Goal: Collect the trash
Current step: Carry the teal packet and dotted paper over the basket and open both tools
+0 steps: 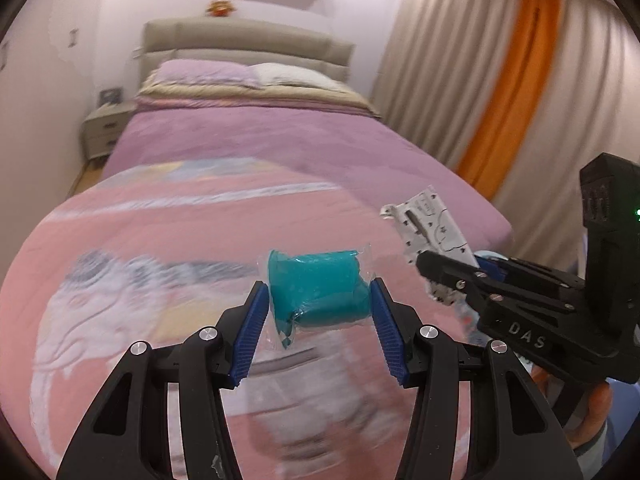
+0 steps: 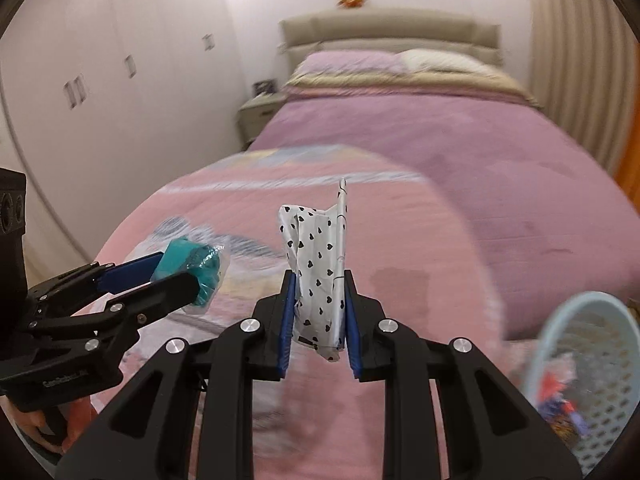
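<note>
My left gripper [image 1: 319, 304] is shut on a teal packet in clear plastic wrap [image 1: 318, 290] and holds it above the pink blanket. It also shows in the right wrist view [image 2: 188, 266] at the left. My right gripper [image 2: 320, 316] is shut on a white wrapper with black hearts [image 2: 318, 268], held upright above the bed. That wrapper [image 1: 434, 228] and the right gripper [image 1: 452, 276] show at the right of the left wrist view. A pale blue mesh basket [image 2: 600, 360] with colourful trash in it stands at the lower right, off the bed.
The bed [image 1: 280, 144] has a purple cover, a pink patterned blanket [image 1: 160, 248] near me, and pillows at the headboard. A nightstand [image 1: 104, 128] stands at its left. Curtains [image 1: 500, 80] hang at the right. White wardrobe doors [image 2: 100, 80] line the left wall.
</note>
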Demonstrator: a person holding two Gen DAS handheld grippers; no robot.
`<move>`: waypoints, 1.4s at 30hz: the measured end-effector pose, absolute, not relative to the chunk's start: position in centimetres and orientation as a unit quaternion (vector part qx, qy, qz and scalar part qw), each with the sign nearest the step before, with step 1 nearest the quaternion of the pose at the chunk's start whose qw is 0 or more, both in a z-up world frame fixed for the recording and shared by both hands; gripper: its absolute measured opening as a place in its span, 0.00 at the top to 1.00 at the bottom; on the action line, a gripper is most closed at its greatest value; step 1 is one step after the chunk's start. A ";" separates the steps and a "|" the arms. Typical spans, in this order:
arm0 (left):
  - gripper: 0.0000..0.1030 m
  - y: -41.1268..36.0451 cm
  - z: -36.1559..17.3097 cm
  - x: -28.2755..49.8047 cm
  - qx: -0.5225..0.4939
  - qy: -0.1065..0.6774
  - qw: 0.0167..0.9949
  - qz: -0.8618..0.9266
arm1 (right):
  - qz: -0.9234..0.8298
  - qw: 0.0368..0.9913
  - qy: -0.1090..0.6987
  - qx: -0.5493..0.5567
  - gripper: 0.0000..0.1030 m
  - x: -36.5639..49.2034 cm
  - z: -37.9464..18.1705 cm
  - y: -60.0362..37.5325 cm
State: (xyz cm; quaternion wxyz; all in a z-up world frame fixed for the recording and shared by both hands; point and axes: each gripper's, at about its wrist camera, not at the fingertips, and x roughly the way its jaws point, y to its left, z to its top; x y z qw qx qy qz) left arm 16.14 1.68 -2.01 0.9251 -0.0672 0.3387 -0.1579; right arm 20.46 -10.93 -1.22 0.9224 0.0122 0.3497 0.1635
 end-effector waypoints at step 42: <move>0.22 -17.0 -4.8 19.1 -0.003 0.354 0.866 -0.352 | -0.135 0.893 0.388 0.185 0.37 13.2 -5.5 -37.7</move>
